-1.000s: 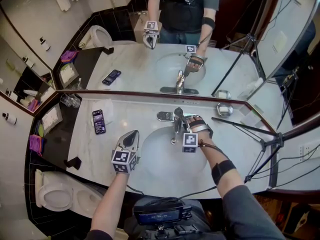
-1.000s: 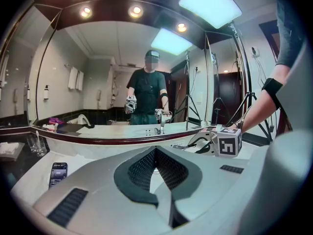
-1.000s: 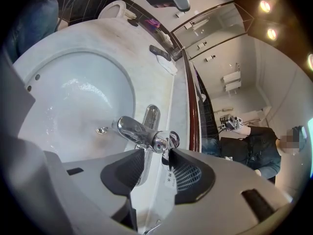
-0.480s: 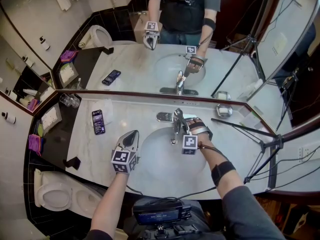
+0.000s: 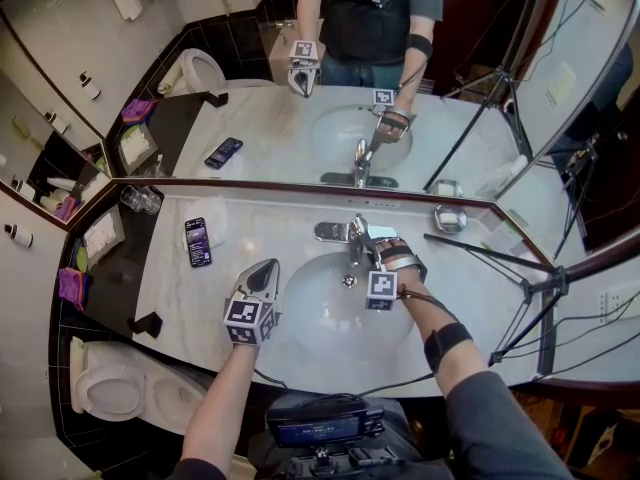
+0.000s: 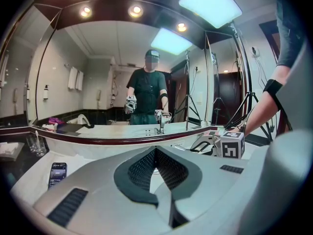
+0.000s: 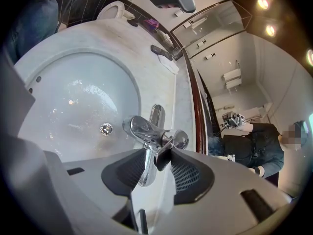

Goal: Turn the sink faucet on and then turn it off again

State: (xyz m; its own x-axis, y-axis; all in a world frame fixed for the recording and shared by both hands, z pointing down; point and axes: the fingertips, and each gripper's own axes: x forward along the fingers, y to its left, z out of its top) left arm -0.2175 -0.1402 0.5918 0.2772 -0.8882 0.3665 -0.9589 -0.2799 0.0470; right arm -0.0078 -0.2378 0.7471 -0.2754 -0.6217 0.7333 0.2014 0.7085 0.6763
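While your right gripper [image 7: 164, 159] has the slim chrome lever handle [image 7: 146, 166] between its jaws, which have just been closing and now look to press it on both sides, finish that squeeze before you swing anything. The chrome single-lever faucet [image 5: 350, 236] stands at the back rim of the white oval basin [image 5: 305, 323], just under the mirror, with its lever reaching toward you.

Polished metal will likely be slick, so grip near the free end for leverage, but not so far out that the pads slide off. Move your wrist along the lever's own arc around the faucet body, not in a straight pull.

Watch the spout as your cue. No stream shows there, though the basin glistens wet, so which half of the task this is I cannot tell.

Your left gripper [image 5: 266, 270] has its jaws together and empty. It hovers over the pale marble counter [image 5: 240, 223] left of the basin, well apart from the faucet. Leave it there.
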